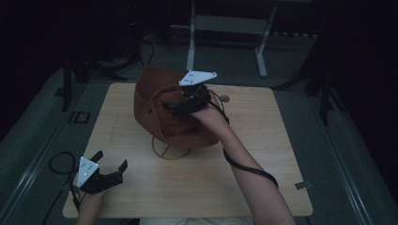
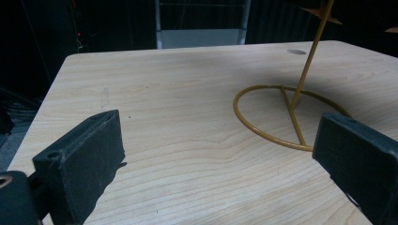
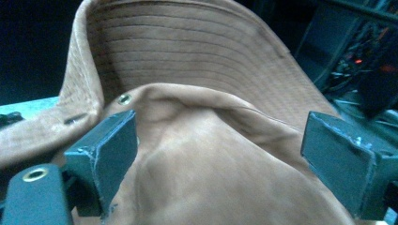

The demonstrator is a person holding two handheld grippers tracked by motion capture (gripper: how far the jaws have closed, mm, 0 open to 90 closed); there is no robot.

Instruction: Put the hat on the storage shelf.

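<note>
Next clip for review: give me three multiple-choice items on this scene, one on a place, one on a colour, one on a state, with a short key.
1. Where does the brown suede cap sit?
A. on the thin gold wire stand
B. flat on the light wooden table
C. on the floor

2. What colour is the stand's ring base?
A. silver
B. gold
C. red

3. How are the left gripper's jaws?
A. clamped on the stand
B. clamped on the cap
C. open, with nothing between them

Key: 1 A, the stand's base pokes out beneath the cap; 2 B, the ring looks gold; 3 C, bare table shows between the jaws.
</note>
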